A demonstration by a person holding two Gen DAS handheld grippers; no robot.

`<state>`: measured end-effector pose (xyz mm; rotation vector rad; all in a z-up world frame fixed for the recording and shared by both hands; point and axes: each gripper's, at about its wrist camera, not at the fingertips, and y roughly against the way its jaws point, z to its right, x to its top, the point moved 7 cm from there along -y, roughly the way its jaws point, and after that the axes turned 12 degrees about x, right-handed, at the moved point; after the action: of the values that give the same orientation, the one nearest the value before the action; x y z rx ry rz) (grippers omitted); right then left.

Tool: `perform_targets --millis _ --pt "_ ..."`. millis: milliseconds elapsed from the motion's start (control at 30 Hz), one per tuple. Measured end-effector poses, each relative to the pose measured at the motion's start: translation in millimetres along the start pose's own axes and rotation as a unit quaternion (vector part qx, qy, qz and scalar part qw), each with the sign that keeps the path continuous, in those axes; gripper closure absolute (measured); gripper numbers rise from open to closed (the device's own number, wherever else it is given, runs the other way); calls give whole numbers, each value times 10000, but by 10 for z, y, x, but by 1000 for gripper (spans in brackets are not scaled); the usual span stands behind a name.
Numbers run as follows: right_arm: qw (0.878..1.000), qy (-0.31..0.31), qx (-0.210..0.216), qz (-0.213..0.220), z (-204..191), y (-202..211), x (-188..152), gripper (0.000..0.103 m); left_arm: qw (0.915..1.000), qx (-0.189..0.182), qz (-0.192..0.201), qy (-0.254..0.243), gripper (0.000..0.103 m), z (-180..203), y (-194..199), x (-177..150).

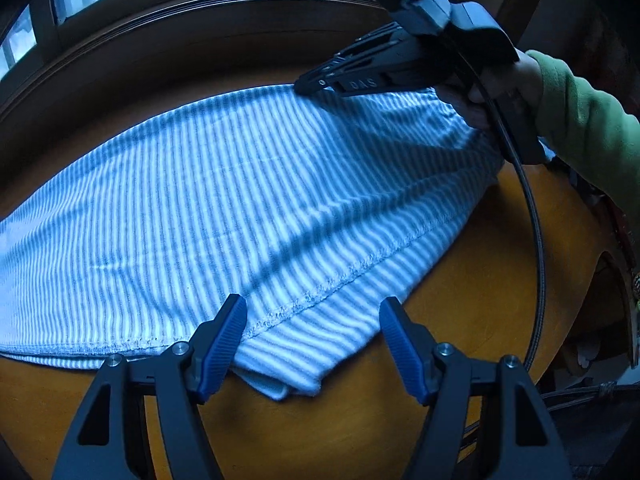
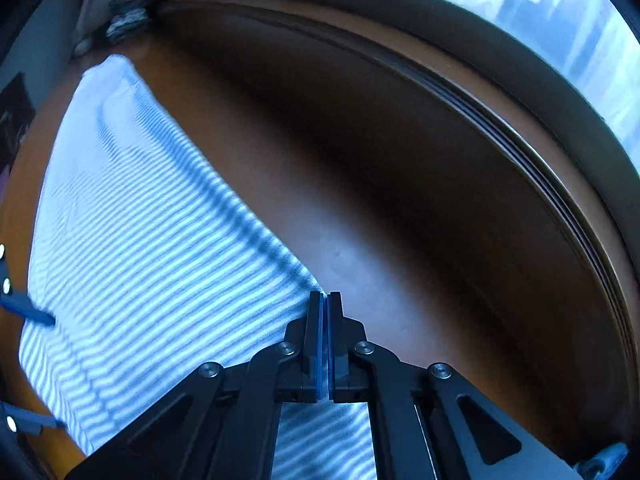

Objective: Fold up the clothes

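A blue-and-white striped garment (image 1: pixel 240 200) lies folded on a yellow-brown wooden table (image 1: pixel 500 260), its stitched hem running across the top layer. My left gripper (image 1: pixel 313 302) is open, its blue pads either side of the garment's near corner, touching nothing. My right gripper (image 1: pixel 306 86) rests at the far edge. In the right wrist view that gripper (image 2: pixel 325 294) is shut, with the edge of the garment (image 2: pixel 140 260) running into its tips. The left gripper (image 2: pixel 54 372) shows at the left border, over the cloth.
A hand in a green sleeve (image 1: pixel 580 120) holds the right gripper, and a black cable (image 1: pixel 536 240) loops down from it over the table. A window with a dark wooden frame (image 2: pixel 540 20) runs behind the table (image 2: pixel 360 220). Small clutter (image 2: pixel 128 8) sits at the far corner.
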<state>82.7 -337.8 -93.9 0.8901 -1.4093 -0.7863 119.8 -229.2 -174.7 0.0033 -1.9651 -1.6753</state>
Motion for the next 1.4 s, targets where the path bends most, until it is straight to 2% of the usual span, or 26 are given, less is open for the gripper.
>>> perform_targets --millis 133,233,333,467,700,933,1067,1167,1267,1333,1400 --pt "9994 -321 -100 -27 63 199 -46 95 10000 39 -18 -56 38 29 33 22" --pt "9968 -773 -126 167 221 565 -203 87 9994 -174 173 -225 38 146 117 95" --pt "9854 -1682 46 258 456 909 -551 84 9963 -458 394 -614 38 329 173 211" --pt "9687 -2434 175 455 549 1212 -965 83 9878 -805 524 -1228 38 570 169 273" --pt "9568 -2841 427 457 442 1264 -1337 83 9874 -1053 263 -1153 38 638 37 333" --pt "9521 -2927 659 583 303 1290 -1363 83 9868 -1109 322 -1131 38 567 173 260" --pt "9453 -3102 756 668 235 1327 -1467 71 9860 -1171 273 -1152 38 566 190 228" --pt "9488 -3038 620 609 99 1269 -1485 71 9859 -1208 196 -1138 38 541 191 197" --pt "9549 -2899 145 630 34 1241 -1459 86 9858 -1149 201 -1209 38 518 231 127" --pt "9502 -3010 -225 774 108 1320 -1465 88 9854 -1102 204 -1285 38 497 266 55" --pt "9427 -3222 -293 814 190 1350 -1504 88 9848 -1084 192 -1342 38 481 287 -7"
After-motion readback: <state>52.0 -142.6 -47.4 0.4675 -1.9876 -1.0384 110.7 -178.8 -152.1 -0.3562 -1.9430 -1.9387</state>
